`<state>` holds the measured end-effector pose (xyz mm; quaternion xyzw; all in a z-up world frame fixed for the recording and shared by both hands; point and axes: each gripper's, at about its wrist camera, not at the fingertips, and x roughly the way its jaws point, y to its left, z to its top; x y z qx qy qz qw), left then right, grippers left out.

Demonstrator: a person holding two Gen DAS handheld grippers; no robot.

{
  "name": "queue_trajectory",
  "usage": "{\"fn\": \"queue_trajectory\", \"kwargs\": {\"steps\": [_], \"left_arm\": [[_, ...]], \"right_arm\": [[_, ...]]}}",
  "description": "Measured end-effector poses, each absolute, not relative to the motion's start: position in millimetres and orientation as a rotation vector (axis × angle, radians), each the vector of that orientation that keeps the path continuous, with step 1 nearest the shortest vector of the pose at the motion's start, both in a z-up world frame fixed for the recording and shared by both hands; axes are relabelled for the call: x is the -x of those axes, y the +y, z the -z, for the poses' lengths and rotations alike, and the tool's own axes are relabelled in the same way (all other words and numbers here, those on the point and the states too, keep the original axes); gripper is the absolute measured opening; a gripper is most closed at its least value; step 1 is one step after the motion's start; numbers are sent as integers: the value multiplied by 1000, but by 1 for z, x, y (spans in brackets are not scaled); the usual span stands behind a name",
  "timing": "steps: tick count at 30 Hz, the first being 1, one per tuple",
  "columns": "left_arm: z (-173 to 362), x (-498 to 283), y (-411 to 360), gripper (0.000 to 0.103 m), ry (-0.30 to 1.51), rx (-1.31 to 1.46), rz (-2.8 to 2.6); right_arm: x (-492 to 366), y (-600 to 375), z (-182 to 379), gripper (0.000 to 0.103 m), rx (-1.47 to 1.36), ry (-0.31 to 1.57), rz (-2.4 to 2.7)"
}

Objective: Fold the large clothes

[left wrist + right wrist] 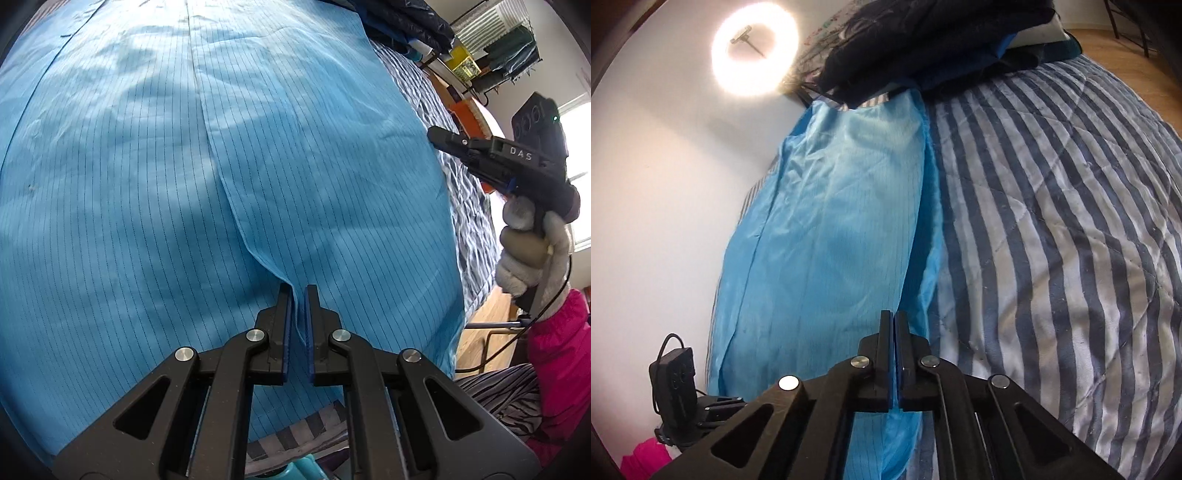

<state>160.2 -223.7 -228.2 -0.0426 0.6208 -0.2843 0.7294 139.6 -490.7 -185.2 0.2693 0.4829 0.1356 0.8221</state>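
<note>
Left wrist view: my left gripper (298,291) is pinched shut on a raised crease of a large light-blue pinstriped garment (147,192), which lies spread flat across a bed covered by a blue-and-white striped quilt (469,206). The crease runs away from my fingertips up the middle of the cloth. To the right, my right gripper (437,134), held in my grey-gloved hand (532,254) with a bright pink sleeve (557,354), reaches the garment's right edge. Beyond it, a wire shelf rack (495,48) holds a yellow box and dark folded items, and wooden floor (480,332) shows past the bed.

Right wrist view: the right gripper's jaws are closed together on the garment's long edge, with blue cloth passing under and between the pads. The garment lies left of the bare striped quilt. A pile of dark navy clothes (923,40) sits at the far end of the bed, just touching the garment's far end. A glowing ring light (753,51) stands against the white wall (657,206). My left gripper's black body appears low on the left.
</note>
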Motion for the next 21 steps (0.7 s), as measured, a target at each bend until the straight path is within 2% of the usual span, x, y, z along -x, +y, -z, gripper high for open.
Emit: {"fn": "queue_trajectory", "kwargs": {"steps": [2,3,5,6,7,9,16,18,19,21], "left_arm": [[229,-163,-225,4,1368,103,623],[229,-164,-225,4,1368,105,625],[229,-164,-226,4,1365,99,626],[229,-163,-225,4,1363,95,627],[229,-164,-226,4,1361,91,627],[229,-164,-227,4,1360,91,629],[229,-164,-231,4,1342,58,639],[227,-162,-229,4,1344,48,643],[224,-161,-226,4,1354,50,648],[217,-158,-219,4,1344,53,652]], "right_arm": [[-140,-489,185,12,-555,1041,-276],[-142,-488,186,24,-562,1043,-276],[-147,-486,193,27,-576,1073,-275],[-155,-480,196,23,-577,1080,-276],[-156,-477,198,12,-566,1083,-271],[-159,-471,198,0,-524,1084,-264],[-166,-465,190,0,-380,1065,-139],[-167,-463,194,7,-405,1090,-157],[-166,-464,195,20,-435,1106,-190],[-157,-465,191,33,-454,1087,-234]]}}
